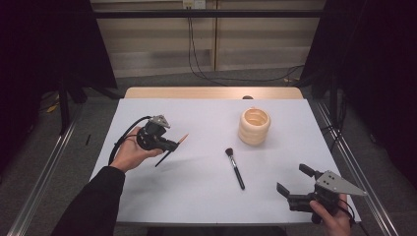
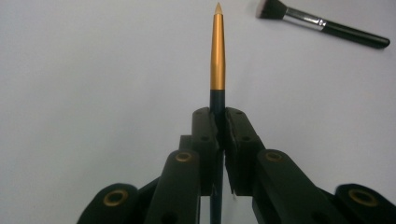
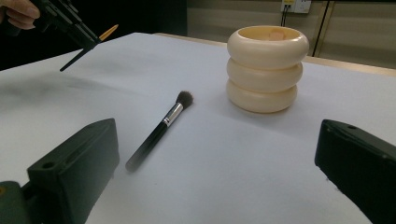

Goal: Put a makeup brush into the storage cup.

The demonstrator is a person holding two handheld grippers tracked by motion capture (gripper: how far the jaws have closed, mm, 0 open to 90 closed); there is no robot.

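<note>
At the white table (image 1: 196, 187), my left hand-held gripper (image 1: 173, 144) is raised over the table's left half with its jaws clamped on a slim brush with a gold ferrule (image 2: 217, 51), pinching it on the dark handle just below the gold part. The pale pointed tip juts out past the jaws toward the middle of the table, while the dark handle end slants down and back beneath the gripper, clear of the surface. My right hand-held gripper (image 1: 294, 180) waits at the near right corner, jaws spread wide apart with nothing between them. Between my two hands, a black-handled makeup brush (image 1: 235, 168) lies flat on the table, its dark bristle head toward the far side and its handle toward me. Beyond it and a little to the right stands a cream holder of three stacked rings (image 1: 254, 126), upright and open at the top, well apart from the brush I hold and near the one lying down.
</note>
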